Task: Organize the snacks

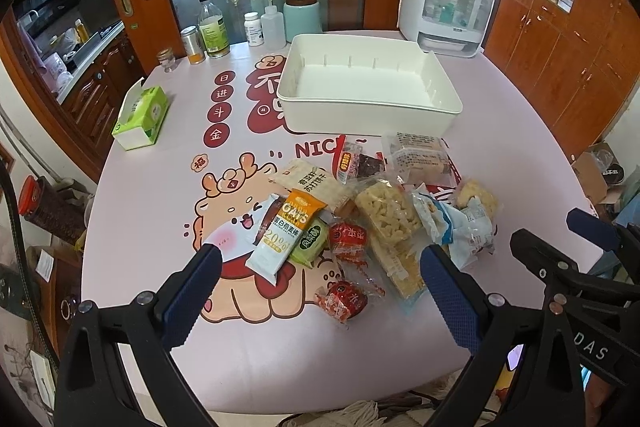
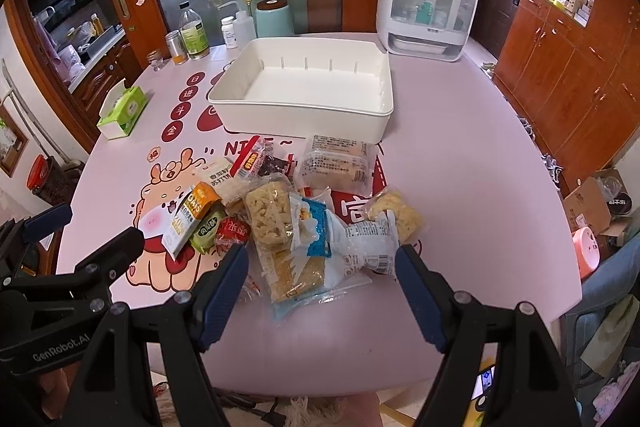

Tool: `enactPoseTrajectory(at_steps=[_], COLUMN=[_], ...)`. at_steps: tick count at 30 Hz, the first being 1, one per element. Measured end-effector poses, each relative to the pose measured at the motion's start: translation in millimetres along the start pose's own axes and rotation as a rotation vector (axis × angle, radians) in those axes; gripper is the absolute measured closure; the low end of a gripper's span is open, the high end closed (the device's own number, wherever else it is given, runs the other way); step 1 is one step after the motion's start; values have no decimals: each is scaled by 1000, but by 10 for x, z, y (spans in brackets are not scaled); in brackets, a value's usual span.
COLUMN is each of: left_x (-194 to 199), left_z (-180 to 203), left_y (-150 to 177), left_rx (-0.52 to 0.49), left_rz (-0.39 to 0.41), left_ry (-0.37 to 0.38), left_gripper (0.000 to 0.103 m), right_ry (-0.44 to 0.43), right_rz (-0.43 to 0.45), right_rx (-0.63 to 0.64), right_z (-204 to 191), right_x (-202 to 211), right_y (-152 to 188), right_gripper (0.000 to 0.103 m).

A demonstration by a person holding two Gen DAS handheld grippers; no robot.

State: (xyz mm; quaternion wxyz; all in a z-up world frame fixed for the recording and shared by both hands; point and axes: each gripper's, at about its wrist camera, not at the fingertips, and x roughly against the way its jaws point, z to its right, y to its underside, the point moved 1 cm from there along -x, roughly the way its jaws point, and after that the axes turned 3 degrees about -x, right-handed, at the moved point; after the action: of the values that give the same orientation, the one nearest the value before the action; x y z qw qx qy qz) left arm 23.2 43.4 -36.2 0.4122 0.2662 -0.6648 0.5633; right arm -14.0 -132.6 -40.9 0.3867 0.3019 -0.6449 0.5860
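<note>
Snacks [image 2: 304,223] lie heaped just beyond both open tongs [image 2: 320,263]

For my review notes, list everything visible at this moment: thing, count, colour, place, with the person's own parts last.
storage bin: one, white, empty, table centre behind the snacks
snack packets: about a dozen, mixed colours, piled on the near table
oat bar: one, orange and white, left of the pile
tissue box: one, green, table's left side
bottles and jars: several, far left edge
teal canister: one, far edge
white cabinet: one, far right corner
table: pink, cartoon print
left claw: open, above the pile
right claw: open, above the pile
</note>
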Motion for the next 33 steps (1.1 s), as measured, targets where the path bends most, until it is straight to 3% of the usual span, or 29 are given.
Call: enactPoseTrajectory(at_steps=[15,25,33], left_x=[19,-89,-246], left_z=[35,48,-182], left_y=[25,-29,-103], left_rx=[-21,-15,66], left_rz=[12,-11,-11], left_ry=[41,28,3], left_gripper=[4,4,4], right_ry=[39,36,-14], right_rz=[-18,-57,-116], right_rx=[-24,-23,34], right_z=[12,29,-83], right_x=[95,5,-230], right_y=[75,20,-72], right_gripper=[26,26,26])
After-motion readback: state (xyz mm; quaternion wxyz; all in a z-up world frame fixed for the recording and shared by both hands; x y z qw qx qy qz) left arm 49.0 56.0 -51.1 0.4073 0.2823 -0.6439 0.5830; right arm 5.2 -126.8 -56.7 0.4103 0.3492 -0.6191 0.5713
